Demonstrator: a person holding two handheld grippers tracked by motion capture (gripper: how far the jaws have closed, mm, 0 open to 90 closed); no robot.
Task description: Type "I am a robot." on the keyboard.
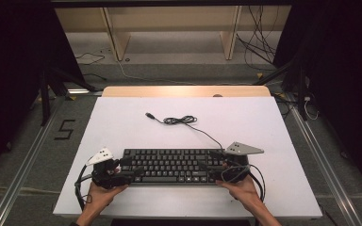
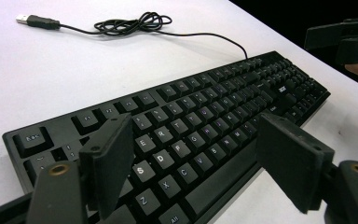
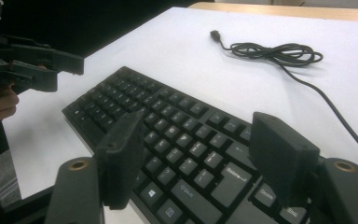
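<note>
Black plastic keyboard (image 1: pixel 174 165) lies flat on the white table (image 1: pixel 122 127), near the edge closest to the person, its long side running across the table. Its thin black cable (image 1: pixel 181 120) leaves the far right corner, coils into a loose bundle on the bare table beyond the keyboard, and ends in a plug (image 1: pixel 149 115) lying apart from the coil.

Left gripper (image 1: pixel 131 172) sits at the keyboard's left end, held in the person's left hand (image 1: pixel 99 195). In the left gripper view its two black jaws stand spread, with the letter keys visible in the gap between them; the pads press on nothing. Whether the jaw tips touch the keys cannot be told.

Right gripper (image 1: pixel 206 167) sits at the keyboard's right end, held in the right hand (image 1: pixel 242 188), with its grey three-cornered plate (image 1: pixel 243 149) above the keyboard's far right corner. In the right gripper view its jaws are likewise spread wide over the keys, holding nothing. Contact between the jaw tips and the keys cannot be confirmed.

Each gripper view shows the other gripper farther off at the opposite end of the keyboard.

Wooden table edge (image 1: pixel 186 91) shows beyond the white surface. Loose cables (image 1: pixel 259 52) lie on the floor behind the table.
</note>
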